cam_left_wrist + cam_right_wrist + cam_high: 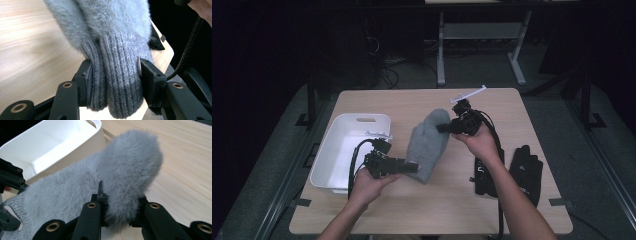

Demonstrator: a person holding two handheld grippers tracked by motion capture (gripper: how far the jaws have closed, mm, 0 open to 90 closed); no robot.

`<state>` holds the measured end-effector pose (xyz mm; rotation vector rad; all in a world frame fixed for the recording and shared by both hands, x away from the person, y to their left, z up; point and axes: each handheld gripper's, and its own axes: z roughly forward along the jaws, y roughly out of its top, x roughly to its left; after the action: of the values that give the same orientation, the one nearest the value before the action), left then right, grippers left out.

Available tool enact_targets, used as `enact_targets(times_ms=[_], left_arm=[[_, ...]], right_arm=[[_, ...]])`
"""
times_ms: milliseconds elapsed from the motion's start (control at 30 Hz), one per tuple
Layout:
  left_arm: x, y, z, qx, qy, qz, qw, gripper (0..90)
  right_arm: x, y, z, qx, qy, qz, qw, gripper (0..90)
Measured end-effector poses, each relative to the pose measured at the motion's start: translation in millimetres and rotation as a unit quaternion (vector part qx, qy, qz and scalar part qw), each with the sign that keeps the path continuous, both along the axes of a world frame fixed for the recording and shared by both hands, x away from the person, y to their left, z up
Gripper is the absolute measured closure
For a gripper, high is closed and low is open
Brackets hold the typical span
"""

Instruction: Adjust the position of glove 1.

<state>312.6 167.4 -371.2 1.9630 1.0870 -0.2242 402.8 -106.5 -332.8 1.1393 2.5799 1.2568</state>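
— So, starting at the left: what is in the white bin (343,150)?
— Nothing that I can see; it is a smooth, rounded plastic tub with a handle slot, standing on the pale wood-grain counter (412,205).
— And the left gripper (411,168)?
— Its jaws are closed on the ribbed knit cuff of the grey mitten (428,145), which bunches between the two pads (144,72) in the left gripper view.
— What is the mitten like?
— Fuzzy and soft over the hand part, tighter ribbing at the cuff. It stretches between the two grippers, just right of the bin, near the middle of the counter.
— The right gripper (442,128)?
— Clamped on the fluffy rounded thumb of the mitten; the fur bulges up between its jaws in the right gripper view.
— Further right?
— A pair of black gloves (527,172) lies flat near the counter's right edge, partly under the right forearm.
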Motion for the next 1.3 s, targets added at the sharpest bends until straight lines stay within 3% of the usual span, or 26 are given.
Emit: enact_targets(times_ms=[267,667,1300], left_arm=[[0.8,14.8,13.1,0.001,-0.013,0.010,0.9999,49.9],[-0.6,37.8,27.0,0.003,-0.023,0.026,0.9994,49.8],[-0.3,67.2,38.2,0.001,-0.029,0.044,0.9986,49.6]], right_arm=[[6.1,14.2,13.9,-0.002,-0.014,0.013,0.9998,75.3],[12.1,39.8,30.9,-0.001,-0.016,0.025,0.9996,75.2],[21.5,73.6,46.4,-0.001,-0.021,0.041,0.9989,75.2]])
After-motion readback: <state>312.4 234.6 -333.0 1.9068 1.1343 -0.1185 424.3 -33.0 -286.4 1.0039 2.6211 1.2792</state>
